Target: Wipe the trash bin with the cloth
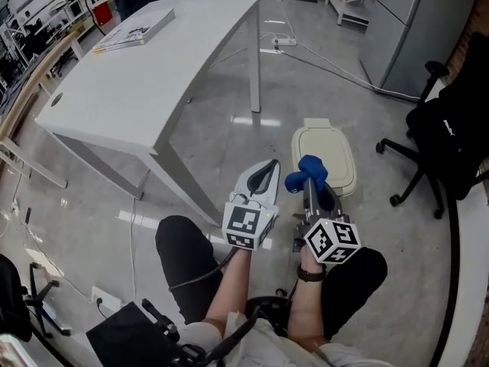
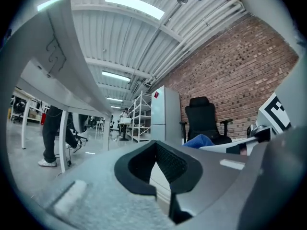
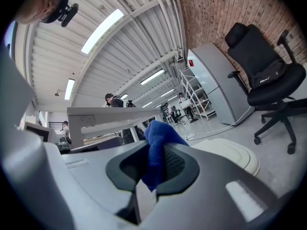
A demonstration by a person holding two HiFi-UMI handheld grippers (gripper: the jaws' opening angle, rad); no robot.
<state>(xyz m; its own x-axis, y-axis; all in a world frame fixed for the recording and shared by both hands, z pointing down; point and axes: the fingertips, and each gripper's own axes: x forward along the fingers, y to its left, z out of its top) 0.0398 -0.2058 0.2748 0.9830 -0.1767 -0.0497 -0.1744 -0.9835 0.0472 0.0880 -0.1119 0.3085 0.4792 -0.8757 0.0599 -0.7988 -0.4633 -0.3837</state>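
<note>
1. The right gripper (image 1: pixel 312 185) has its jaws closed on a blue cloth (image 1: pixel 306 172). In the right gripper view the cloth (image 3: pixel 156 145) is pinched between the 2 black pads, with a bunched fold standing up above them.
2. The trash bin (image 1: pixel 338 150) stands on the grey floor (image 1: pixel 306 90) in front of the person's knees, its cream lid down. From the head view the cloth overlaps the near left edge of that lid. In the right gripper view the lid (image 3: pixel 232 155) lies beyond the cloth and to its right, and contact cannot be made out.
3. The left gripper (image 1: pixel 269 168) is held just beside the right one, to the left of the bin. Its jaws (image 2: pixel 160 169) are drawn together with nothing between them.
4. A white table (image 1: pixel 145 75) stands to the left of the bin and carries 1 book (image 1: pixel 136 30) near its far edge.
5. A black office chair (image 1: pixel 447 132) stands to the right of the bin, well apart from it.
6. The person is seated, with both forearms reaching forward between dark trouser knees.
</note>
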